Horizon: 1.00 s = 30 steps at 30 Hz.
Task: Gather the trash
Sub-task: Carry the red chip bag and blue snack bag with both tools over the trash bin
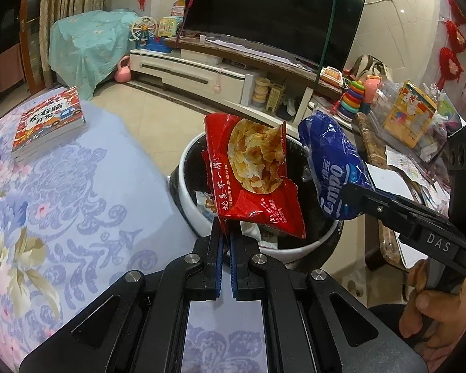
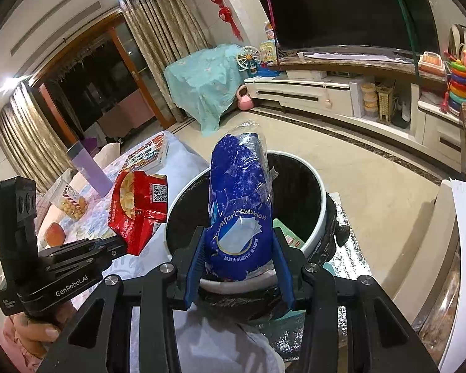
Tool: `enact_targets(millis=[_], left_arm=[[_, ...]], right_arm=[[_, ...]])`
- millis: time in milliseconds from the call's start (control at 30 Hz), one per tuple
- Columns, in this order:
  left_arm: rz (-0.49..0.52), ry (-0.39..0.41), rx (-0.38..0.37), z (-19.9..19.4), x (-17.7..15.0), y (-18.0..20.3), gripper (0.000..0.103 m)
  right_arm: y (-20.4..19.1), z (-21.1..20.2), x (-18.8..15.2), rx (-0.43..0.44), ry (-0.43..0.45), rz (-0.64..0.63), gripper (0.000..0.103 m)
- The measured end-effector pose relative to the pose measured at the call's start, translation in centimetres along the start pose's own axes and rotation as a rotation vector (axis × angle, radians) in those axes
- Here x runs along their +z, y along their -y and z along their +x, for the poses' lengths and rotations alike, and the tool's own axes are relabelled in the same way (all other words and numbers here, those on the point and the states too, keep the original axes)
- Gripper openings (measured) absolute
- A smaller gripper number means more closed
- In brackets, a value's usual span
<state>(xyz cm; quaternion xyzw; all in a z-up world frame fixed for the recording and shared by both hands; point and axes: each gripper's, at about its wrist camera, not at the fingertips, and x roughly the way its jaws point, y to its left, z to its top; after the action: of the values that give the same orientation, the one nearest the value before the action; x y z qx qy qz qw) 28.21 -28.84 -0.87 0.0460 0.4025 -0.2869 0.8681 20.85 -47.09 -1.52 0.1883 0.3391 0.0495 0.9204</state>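
My left gripper (image 1: 226, 233) is shut on the lower corner of a torn red chip bag (image 1: 251, 177), which stands up over a white trash bin (image 1: 189, 205) lined with a black bag. My right gripper (image 2: 239, 248) is shut on a blue tissue wrapper (image 2: 240, 208), its pads pressing both sides, held above the bin (image 2: 318, 217). In the left wrist view the blue wrapper (image 1: 332, 168) hangs at the bin's right rim in the right gripper (image 1: 357, 199). The right wrist view shows the red bag (image 2: 136, 208) left of the bin, in the left gripper (image 2: 118, 248). Some litter lies inside the bin.
A table with a floral cloth (image 1: 62, 202) lies left of the bin, bearing books (image 1: 49, 121), a purple box (image 2: 90, 168), a snack cup (image 2: 70, 200) and a fruit (image 2: 54, 233). A marble-topped table with papers (image 1: 397, 180) stands right. A TV stand (image 1: 220, 74) lies beyond.
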Motion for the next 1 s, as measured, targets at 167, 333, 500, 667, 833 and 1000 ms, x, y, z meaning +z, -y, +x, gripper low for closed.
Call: enact_targets(millis=[167,333,500,667,833,1000], left_arm=[[0.012,-0.007,0.006,0.7,0.4,0.4,0.003],[0.020,-0.010,0.012,1.2,0.8,0.6,0.003],[0.024,-0.016,0.018,1.6,1.0,0.5,0.003],[0.022,-0.020,0.021,1.9,1.2,0.5,0.003],[0.024,-0.022,0.025,2.1,1.5,0.5,0.003],[0.025,-0.029,0.024,2.5,1.8,0.5,0.003]], right_arm=[[0.4,0.3,0.3,-0.006,-0.005,0.007,0.042],[0.4,0.6,0.5,-0.013,-0.011,0.009,0.042],[0.5,0.9,0.7,-0.015,-0.017,0.011,0.042],[0.4,1.2,0.8,-0.016,-0.023,0.005,0.042],[0.5,1.7,0.9,-0.019,-0.035,0.007,0.042],[0.5,2.2,1.0,-0.022,-0.048,0.010,0.042]])
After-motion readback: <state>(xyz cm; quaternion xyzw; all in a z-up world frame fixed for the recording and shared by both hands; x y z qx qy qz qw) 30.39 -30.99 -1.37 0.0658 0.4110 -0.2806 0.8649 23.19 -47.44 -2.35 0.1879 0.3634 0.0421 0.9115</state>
